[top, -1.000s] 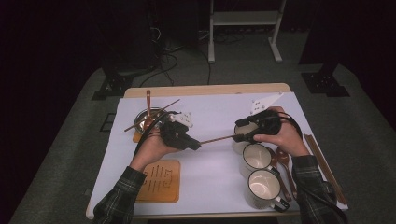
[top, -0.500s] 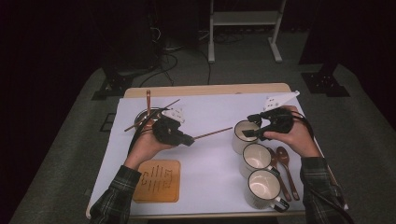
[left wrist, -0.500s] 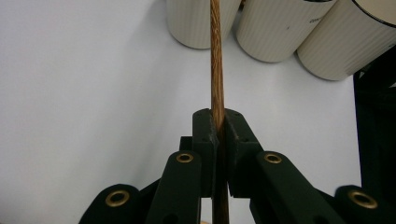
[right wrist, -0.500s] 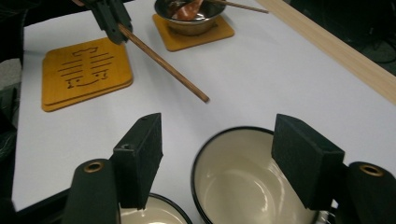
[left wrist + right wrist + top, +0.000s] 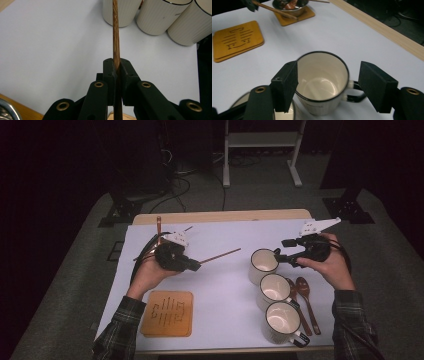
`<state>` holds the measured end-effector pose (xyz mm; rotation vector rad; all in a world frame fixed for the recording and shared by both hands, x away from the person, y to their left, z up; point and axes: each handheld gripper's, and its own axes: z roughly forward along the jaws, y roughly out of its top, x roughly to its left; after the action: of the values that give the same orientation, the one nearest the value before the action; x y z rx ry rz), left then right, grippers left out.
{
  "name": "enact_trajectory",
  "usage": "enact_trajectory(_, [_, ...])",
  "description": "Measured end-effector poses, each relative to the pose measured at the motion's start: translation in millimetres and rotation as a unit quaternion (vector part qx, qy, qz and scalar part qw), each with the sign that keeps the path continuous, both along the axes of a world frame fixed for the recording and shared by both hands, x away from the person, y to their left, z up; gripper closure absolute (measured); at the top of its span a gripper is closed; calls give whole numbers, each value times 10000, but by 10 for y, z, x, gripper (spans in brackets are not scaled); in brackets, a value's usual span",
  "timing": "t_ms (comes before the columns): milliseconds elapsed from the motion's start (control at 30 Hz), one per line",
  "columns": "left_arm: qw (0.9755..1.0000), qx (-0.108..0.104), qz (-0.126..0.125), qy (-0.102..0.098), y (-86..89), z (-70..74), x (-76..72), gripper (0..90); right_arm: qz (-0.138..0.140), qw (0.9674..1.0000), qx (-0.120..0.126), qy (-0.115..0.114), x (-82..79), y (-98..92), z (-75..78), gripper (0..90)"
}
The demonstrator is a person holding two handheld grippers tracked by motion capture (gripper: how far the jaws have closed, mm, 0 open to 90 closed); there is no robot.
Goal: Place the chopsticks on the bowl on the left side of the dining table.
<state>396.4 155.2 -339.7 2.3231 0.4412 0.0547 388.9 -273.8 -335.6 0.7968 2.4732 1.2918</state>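
Left gripper (image 5: 117,72): jaws clamped on a thin wooden stick (image 5: 115,32), which runs straight out between them above the white worktop (image 5: 225,285) toward three cream mugs.

Right gripper (image 5: 328,85): jaws apart, just been opening, straddling the farthest mug (image 5: 322,82) without touching; its handle points toward one jaw.

Beyond lie a wooden coaster (image 5: 235,40) and a metal bowl (image 5: 292,6) on another coaster.

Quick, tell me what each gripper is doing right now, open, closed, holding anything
Left gripper: shut on the wooden stick.
Right gripper: open, jaws have just been opening, astride the mug, not pressing it.
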Motion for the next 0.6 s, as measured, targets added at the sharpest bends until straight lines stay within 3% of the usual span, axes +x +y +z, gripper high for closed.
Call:
enact_trajectory(233, [9999, -16, 115, -15, 63, -4, 45, 841, -472, 9989, -34, -30, 25, -208, -81, 286])
enact_trajectory(600, [9997, -95, 213, -34, 120, 26, 120, 841, -1214, 9924, -186, -36, 119, -393, -340, 241])
